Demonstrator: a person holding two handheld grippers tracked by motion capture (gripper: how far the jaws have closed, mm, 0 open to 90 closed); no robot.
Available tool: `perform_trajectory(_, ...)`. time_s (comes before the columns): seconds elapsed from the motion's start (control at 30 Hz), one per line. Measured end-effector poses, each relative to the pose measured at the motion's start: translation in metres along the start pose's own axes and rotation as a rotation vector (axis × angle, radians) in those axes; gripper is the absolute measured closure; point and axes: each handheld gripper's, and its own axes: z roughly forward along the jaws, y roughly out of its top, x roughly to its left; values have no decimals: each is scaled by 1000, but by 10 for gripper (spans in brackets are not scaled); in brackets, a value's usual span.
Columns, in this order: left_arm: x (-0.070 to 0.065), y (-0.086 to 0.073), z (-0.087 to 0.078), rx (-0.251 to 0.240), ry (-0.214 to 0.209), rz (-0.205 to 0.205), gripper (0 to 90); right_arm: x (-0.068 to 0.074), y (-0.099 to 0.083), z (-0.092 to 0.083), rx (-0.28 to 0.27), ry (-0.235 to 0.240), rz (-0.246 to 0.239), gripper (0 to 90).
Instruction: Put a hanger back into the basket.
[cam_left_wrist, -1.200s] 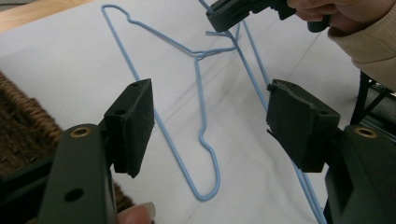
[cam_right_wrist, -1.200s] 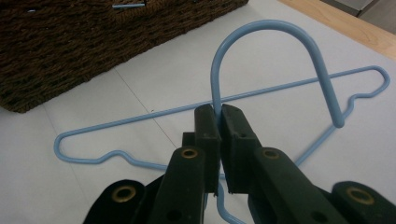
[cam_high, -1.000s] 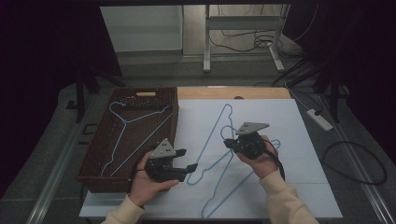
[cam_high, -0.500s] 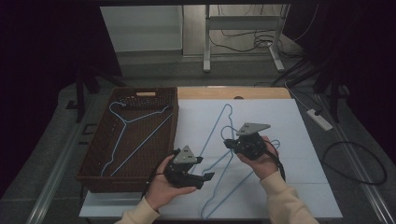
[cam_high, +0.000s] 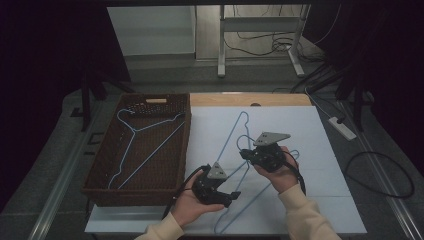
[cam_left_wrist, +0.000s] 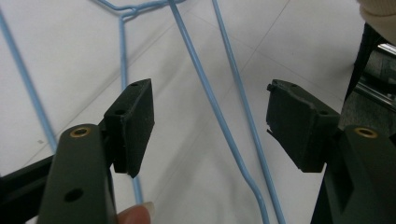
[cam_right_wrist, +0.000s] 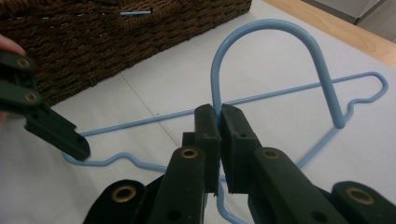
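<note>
My right gripper (cam_right_wrist: 219, 121) is shut on the neck of a light-blue wire hanger, whose hook (cam_right_wrist: 275, 46) arches up past the pads. In the high view this gripper (cam_high: 246, 152) sits mid-table over the white sheet (cam_high: 320, 125). A second blue hanger (cam_right_wrist: 299, 88) lies flat on the sheet behind it. My left gripper (cam_high: 231, 196) is low near the front edge, its jaws open. In the left gripper view two blue wires (cam_left_wrist: 219, 116) run along the sheet between the open jaws (cam_left_wrist: 210, 121), untouched. A third blue hanger (cam_high: 137, 132) lies in the basket.
A dark woven basket (cam_high: 100, 175) stands at the left of the table, close to the left hand. A bare wooden strip (cam_high: 250, 100) runs along the far edge. A white power strip (cam_high: 342, 127) and cables lie on the floor to the right.
The left gripper has moved right and down, from beside the basket to the lower wires of the hangers. Its jaws stay open. The right gripper has not moved.
</note>
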Motion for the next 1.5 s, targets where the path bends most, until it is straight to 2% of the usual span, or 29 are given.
perform_trajectory(0.13, 0, 2, 8, 15, -11, -9, 332, 1, 0, -1, 1, -2, 3, 864)
perform_trajectory(0.33, 5, 5, 27, 38, -29, -58, 383, 1, 0, -1, -3, -4, 3, 863)
perform_trajectory(0.47, 7, 5, 32, 45, -48, -81, 501, 1, 0, -2, -4, -4, 1, 863)
perform_trajectory(0.5, 8, 6, 35, 49, -62, -92, 501, 1, 0, -2, -4, -4, 1, 863)
perform_trajectory(0.57, 9, 6, 37, 56, -65, -103, 623, 1, 0, -3, -6, -4, 6, 863)
perform_trajectory(0.6, 10, 6, 37, 50, -78, -119, 742, 1, 0, -4, -9, -5, 4, 863)
perform_trajectory(0.63, 11, 6, 37, 46, -87, -124, 766, 1, 0, -4, -10, -5, 4, 863)
perform_trajectory(0.67, 11, 6, 37, 46, -87, -124, 785, 1, 0, -4, -10, -5, 4, 863)
perform_trajectory(0.77, 12, 7, 37, 36, -107, -166, 804, 1, -1, -7, -18, -4, 7, 862)
perform_trajectory(0.97, 11, 7, 34, 24, -93, -190, 850, 0, -5, -17, -45, -13, 27, 854)
perform_trajectory(1.0, 13, 6, 33, 9, -99, -211, 858, -1, -9, -23, -64, -13, 41, 845)
perform_trajectory(1.17, 11, 7, 29, -9, -82, -216, 861, -1, -17, -35, -95, -28, 53, 730)
perform_trajectory(1.2, 10, 7, 28, -17, -81, -221, 862, 0, -23, -43, -126, -36, 65, 621)
perform_trajectory(1.3, 10, 8, 26, -34, -84, -229, 862, -2, -34, -55, -168, -62, 91, 489)
perform_trajectory(1.37, 10, 8, 25, -44, -87, -232, 862, -3, -37, -58, -180, -66, 95, 468)
perform_trajectory(1.43, 10, 8, 22, -57, -100, -243, 862, -6, -50, -69, -221, -77, 114, 407)
perform_trajectory(1.5, 9, 9, 19, -69, -107, -250, 862, -10, -63, -80, -251, -92, 127, 383)
